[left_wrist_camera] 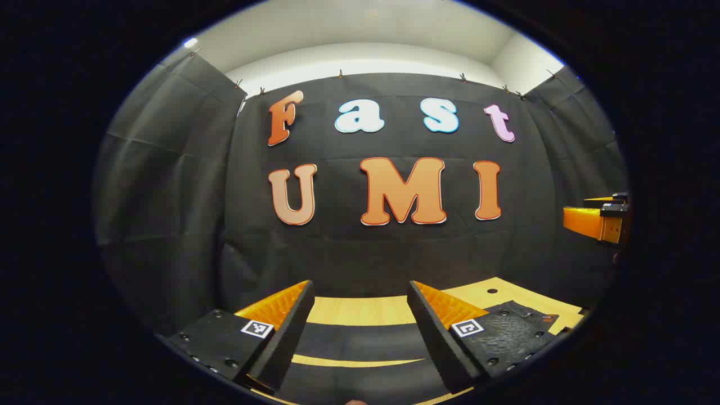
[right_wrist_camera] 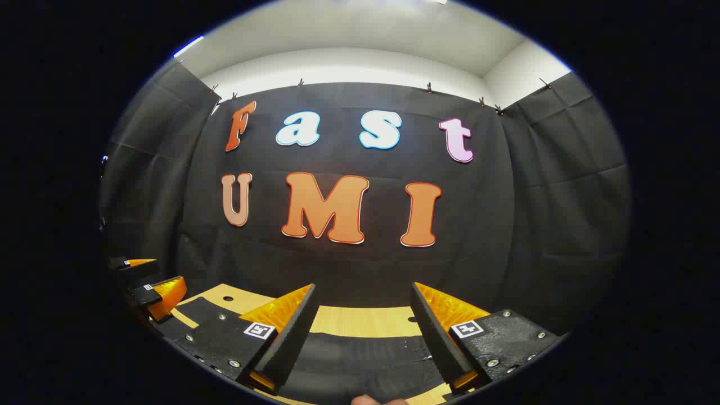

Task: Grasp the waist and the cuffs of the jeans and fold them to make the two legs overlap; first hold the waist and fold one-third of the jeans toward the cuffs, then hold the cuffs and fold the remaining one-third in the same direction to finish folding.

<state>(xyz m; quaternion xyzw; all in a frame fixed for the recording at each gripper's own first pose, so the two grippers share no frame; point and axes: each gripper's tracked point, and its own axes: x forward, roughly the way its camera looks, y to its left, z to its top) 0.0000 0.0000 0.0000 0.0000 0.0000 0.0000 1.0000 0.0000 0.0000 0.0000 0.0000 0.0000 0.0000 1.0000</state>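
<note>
A: Left gripper view is showing the left claw (left_wrist_camera: 360,318) with its two fingers spread wide and nothing between them. Under it, dark cloth is lying on the wooden table (left_wrist_camera: 360,310). I think that cloth is the jeans (left_wrist_camera: 360,340), but it is so dark I cannot tell the waist from the cuffs.

B: Right gripper view is showing the same sort of thing. The right claw (right_wrist_camera: 363,320) is wide apart too, and it is holding nothing. The jeans (right_wrist_camera: 365,351) are lying flat on the table (right_wrist_camera: 360,322) just under it.

A: I am also seeing the right claw (left_wrist_camera: 599,222) far off at the side of the left gripper view, up in the air. The left claw (right_wrist_camera: 149,281) is sitting low at the side of the right gripper view.

B: How are the jeans going to feel?

A: I am guessing soft and floppy, but a bit heavy and thick. They are not going to break. They are going to sag if only one spot gets picked up.

B: So where is a good place to grab?

A: I am thinking the waist for one claw and the cuffs for the other, right at the edge. The waist band is thick, so the fingers need to be wide. No fold looks started yet.
</note>
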